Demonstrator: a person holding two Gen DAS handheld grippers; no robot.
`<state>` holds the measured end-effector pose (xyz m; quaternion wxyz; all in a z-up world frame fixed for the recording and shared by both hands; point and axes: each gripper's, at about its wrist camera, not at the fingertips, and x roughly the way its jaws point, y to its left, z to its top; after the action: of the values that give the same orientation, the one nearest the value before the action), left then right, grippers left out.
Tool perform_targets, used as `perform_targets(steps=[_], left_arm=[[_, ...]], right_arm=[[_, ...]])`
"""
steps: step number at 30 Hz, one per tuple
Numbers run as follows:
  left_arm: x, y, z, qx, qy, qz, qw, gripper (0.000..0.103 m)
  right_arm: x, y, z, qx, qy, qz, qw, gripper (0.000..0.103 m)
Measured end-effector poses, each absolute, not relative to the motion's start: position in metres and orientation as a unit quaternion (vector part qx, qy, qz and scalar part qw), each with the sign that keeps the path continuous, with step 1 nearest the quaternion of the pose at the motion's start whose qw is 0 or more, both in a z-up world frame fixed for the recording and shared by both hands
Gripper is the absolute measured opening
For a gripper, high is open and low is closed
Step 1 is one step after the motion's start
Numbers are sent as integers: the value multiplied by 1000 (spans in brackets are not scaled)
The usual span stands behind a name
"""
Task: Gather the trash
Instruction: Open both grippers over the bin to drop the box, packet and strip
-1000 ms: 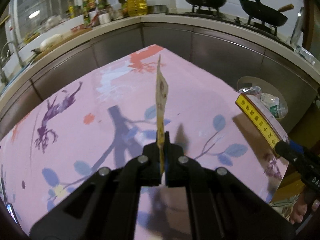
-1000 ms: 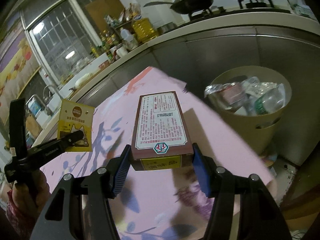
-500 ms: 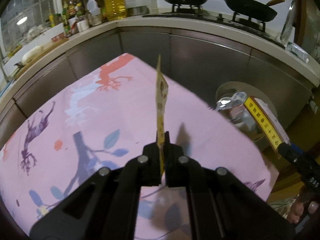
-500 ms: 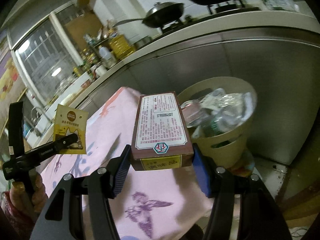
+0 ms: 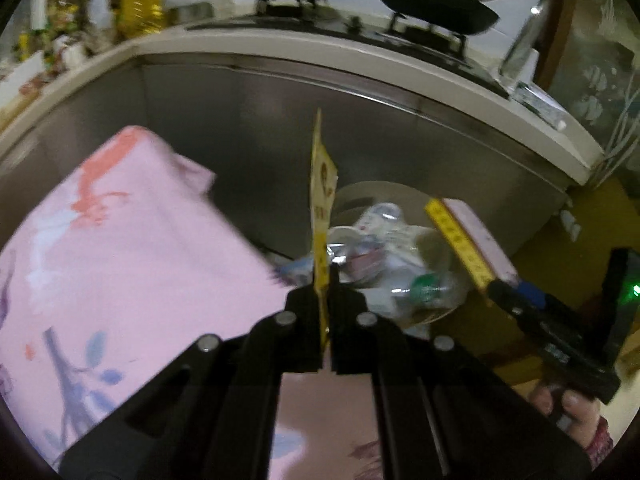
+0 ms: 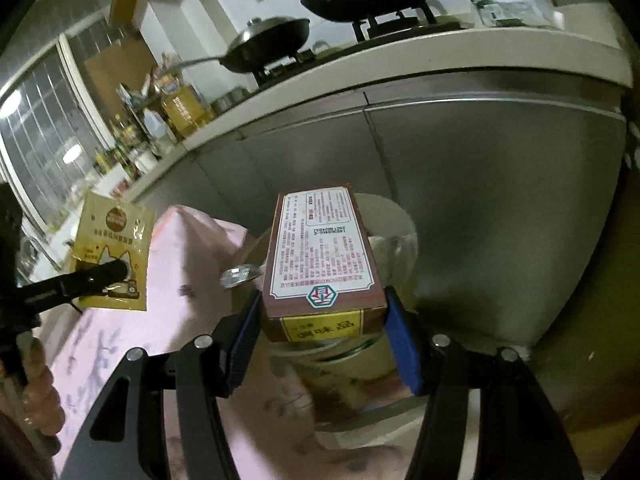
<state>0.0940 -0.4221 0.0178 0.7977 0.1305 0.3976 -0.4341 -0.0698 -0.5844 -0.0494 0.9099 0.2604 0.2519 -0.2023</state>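
Note:
My left gripper [image 5: 326, 280] is shut on a flat yellow sachet [image 5: 321, 208], held edge-on and upright; from the right wrist view the sachet [image 6: 114, 252] shows its printed face, pinched by the left gripper [image 6: 120, 270]. My right gripper [image 6: 322, 312] is shut on a brown seasoning box [image 6: 322, 256] with a white label, its blue pads pressing both sides. The box [image 5: 468, 236] hangs over the right of a beige trash bin [image 5: 400, 256] full of bottles and wrappers. The bin [image 6: 404, 236] lies just behind and below the box.
A pink flowered tablecloth [image 5: 120, 248] covers the table at left, its corner beside the bin. Steel cabinet fronts [image 6: 480, 184] stand right behind the bin under a counter with two pans [image 5: 432, 0] on a stove. A hand [image 5: 576, 408] holds the right gripper.
Both grippers have swung right, off the table toward the bin. The bin now sits directly ahead of the sachet and under the box. Both grips are unchanged.

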Motion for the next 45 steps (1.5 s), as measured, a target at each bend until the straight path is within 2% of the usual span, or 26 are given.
perform_targets(steps=[14,17,20,22,23,24,31,45], left_arm=[[109,-532,-42,93,526,-528,660,2],[119,-548,-67,106,562,-493,655,21],[127,-545,-79,87,578,-482,652,23],[125,-543,-80,89,576,-482,654,30],[124,-541,-79,91,572,-480,658,38],[123,-539,-77,93,566,-481,664,39],[117,-533,-56,106,527,-480,693,39],[94,-480,-6,157,399,-437,791,39]], right_arm=[[-21,-618,-66,252,308,-194,897,59],[-15,-621,-73,251,310,-203,894,65],[-20,-625,-77,269,300,-203,892,66],[-26,-628,-78,276,290,-208,892,67],[-30,-629,-79,282,286,-211,891,67],[-33,-631,-80,288,283,-211,890,67],[-51,-634,-79,318,257,-220,885,67],[-74,-593,-47,330,203,-213,897,67]])
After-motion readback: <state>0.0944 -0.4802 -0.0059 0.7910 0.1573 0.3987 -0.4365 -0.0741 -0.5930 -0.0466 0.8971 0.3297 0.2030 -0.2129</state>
